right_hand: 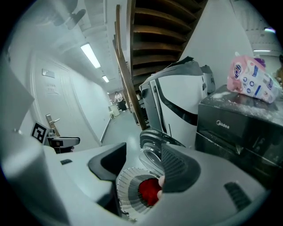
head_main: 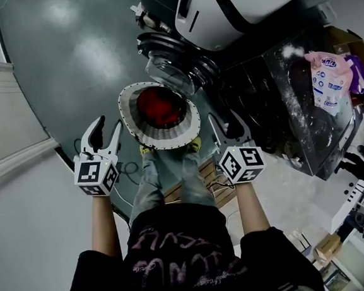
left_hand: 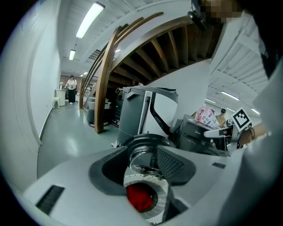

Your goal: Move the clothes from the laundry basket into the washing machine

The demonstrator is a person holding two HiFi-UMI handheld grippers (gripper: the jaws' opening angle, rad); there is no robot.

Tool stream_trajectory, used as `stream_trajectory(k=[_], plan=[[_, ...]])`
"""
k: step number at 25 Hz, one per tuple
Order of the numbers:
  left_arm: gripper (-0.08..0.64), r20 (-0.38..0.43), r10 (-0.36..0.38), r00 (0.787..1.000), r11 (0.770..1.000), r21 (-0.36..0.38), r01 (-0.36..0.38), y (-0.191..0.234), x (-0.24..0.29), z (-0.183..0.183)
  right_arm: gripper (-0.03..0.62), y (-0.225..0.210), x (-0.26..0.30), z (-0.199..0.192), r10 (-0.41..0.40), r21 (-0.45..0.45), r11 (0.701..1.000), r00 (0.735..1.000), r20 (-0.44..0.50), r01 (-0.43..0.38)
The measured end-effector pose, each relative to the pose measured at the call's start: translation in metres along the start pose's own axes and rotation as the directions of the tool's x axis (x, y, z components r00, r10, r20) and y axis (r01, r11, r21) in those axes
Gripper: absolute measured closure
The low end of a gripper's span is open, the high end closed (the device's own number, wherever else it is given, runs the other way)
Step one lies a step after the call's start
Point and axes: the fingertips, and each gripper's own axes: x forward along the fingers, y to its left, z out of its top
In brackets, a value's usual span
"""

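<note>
Red clothes [head_main: 159, 105] lie in the laundry basket [head_main: 128, 120] between left claw [head_main: 109, 124] and right claw [head_main: 223, 120] (both released, empty).

Laundry basket [head_main: 128, 119] on grey floor [head_main: 62, 76]

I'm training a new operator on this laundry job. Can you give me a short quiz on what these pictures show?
1. Multiple choice: what colour are the clothes in the laundry basket? A blue, B red, C white.
2. True or false: the left gripper holds a garment between its jaws.
3. Short answer: has the basket been emptied?

Key
1. B.
2. False. The left gripper and the right gripper both have their jaws apart with nothing between them, one on each side of the basket.
3. No, the clothes lie inside it.
</note>
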Motion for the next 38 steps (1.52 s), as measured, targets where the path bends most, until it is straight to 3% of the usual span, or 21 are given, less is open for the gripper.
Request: stream_trajectory(k=[8,25,38], plan=[[0.351,-0.034,0.024,0.999,0.999,-0.021,-0.025,0.005,0.013,-0.030,0.342,-0.001,0.024,-0.027,0.054,-0.005,0.999,0.997,-0.061,-0.054],[0.350,-0.120,-0.024,0.993,0.996,-0.092,0.013,0.022,0.070,-0.144,0.342,-0.021,0.076,-0.145,0.036,0.051,0.998,0.989,-0.145,-0.029],[0.351,-0.198,-0.068,0.978,0.994,-0.095,0.050,0.035,0.151,-0.230,0.345,-0.034,0.131,-0.248,0.013,0.114,0.993,0.975,-0.220,0.013]])
